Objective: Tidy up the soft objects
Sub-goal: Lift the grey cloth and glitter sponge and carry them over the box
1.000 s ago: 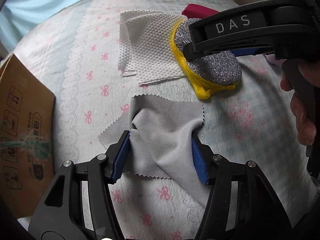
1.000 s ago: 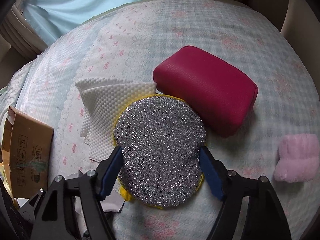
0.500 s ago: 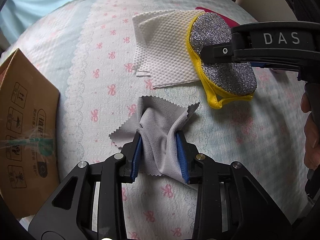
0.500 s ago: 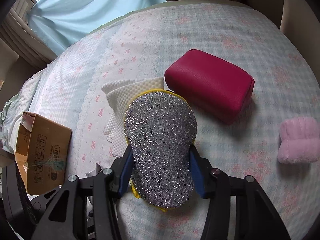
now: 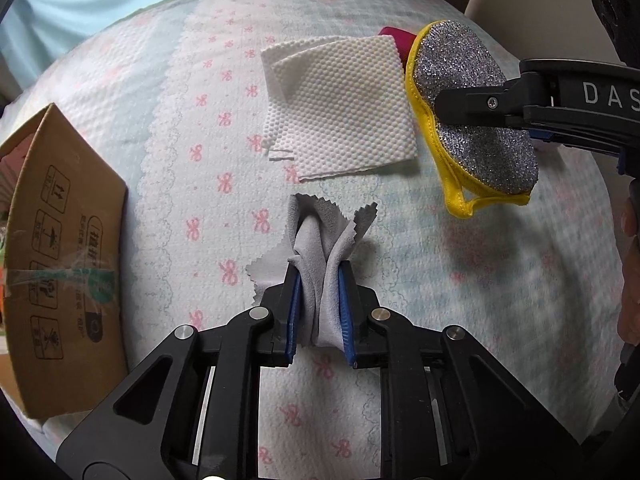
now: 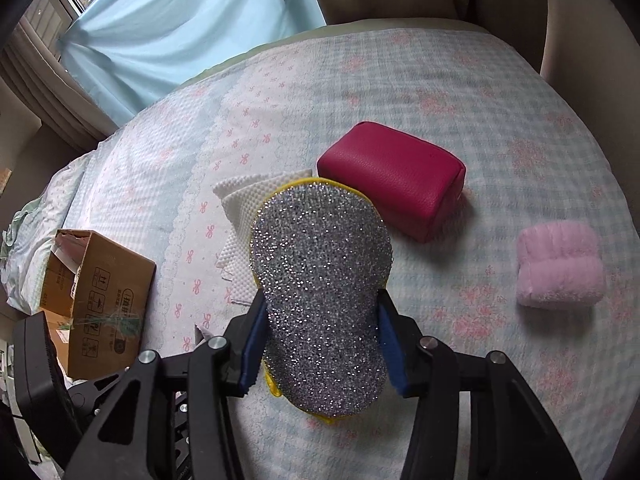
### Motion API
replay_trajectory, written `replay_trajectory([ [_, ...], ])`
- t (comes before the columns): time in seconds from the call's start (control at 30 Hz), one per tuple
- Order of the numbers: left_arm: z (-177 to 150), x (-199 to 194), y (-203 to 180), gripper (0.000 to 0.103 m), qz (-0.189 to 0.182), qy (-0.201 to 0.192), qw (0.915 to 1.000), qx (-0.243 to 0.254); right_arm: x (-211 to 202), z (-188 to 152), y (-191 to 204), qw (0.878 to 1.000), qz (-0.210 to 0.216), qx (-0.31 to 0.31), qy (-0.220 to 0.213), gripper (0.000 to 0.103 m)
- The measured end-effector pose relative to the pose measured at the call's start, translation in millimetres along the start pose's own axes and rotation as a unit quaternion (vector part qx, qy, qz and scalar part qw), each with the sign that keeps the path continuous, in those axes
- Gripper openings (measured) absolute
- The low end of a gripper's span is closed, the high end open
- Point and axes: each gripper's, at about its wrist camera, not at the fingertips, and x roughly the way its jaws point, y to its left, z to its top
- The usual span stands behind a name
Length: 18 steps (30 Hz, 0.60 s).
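Matt suede-like grey cloth [image 5: 320, 264], glittery scourer [image 6: 324, 292]

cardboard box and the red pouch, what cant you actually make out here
- Cardboard box, right wrist view: inside hidden by its own flap and walls; left wrist view cuts it at the edge.
- Red pouch, left wrist view: only a sliver, behind the scrubber.
- Box print: too small to read.

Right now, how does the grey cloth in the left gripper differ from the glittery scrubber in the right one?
The grey cloth is thin with zigzag edges, bunched into folds between the left gripper; the silver scrubber is a thick padded oval with yellow trim that keeps its shape. The cloth is matte, the scrubber sparkles. The cloth's corners trail on the bedspread; the scrubber looks lifted clear in the right gripper, whose jaws are closing. Both are pinched between blue pads.
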Motion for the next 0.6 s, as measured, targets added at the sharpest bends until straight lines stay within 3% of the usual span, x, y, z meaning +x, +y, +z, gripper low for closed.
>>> replay_trajectory([
  [0.3,4.1,-58.1,0.3,0.015,-0.002,-0.040,0.9991,-0.011,-60.4,-5.8,18.1,0.999,-0.008,-0.002,-0.035,0.043],
  [0.6,32.3,-192.4,23.3,0.015,-0.010,-0.110,0.9925,-0.052,-177.8,8.9,71.8,0.996,-0.021,-0.015,-0.081,0.043],
])
